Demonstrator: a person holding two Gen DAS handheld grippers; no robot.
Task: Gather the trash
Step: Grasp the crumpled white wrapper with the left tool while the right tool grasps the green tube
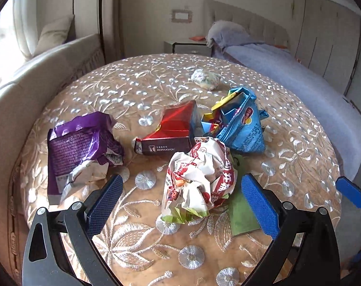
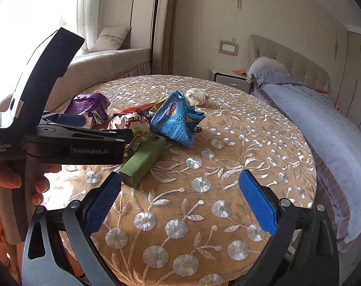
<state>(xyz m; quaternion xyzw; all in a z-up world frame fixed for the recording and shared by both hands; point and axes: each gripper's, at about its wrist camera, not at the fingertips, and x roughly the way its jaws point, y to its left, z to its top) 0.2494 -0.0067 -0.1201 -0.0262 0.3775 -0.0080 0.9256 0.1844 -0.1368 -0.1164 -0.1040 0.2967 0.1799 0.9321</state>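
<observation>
So both grippers are hanging over the near edge of the round tabletop [image 1: 299, 147] with the embroidered flower cloth, and both have their fingers spread wide, holding nothing.

The left gripper [image 1: 181, 200] is lined up right on the crumpled white-and-red wrapper [image 1: 199, 178]. The wrapper sits in the gap between the two blue pads, a bit closer to the right pad, not touching either as far as I can tell. A green box [image 1: 242, 217] lies flat just beside the right pad, partly tucked under the wrapper.

Further toward the middle of the tabletop: a purple snack bag [image 1: 78, 152] off to the left of the left pad, a red carton [image 1: 168, 131] behind the wrapper, a blue chip bag [image 1: 240, 124] touching the carton's right side, and a small balled-up wad [image 1: 205, 78] near the far edge, apart from the rest.

The right gripper [image 2: 180, 200] sits nearer the tabletop's right side with only bare cloth between its fingers. The green box's end is just beyond its left fingertip [image 2: 109, 190]. The whole trash pile is ahead and to its left.
</observation>
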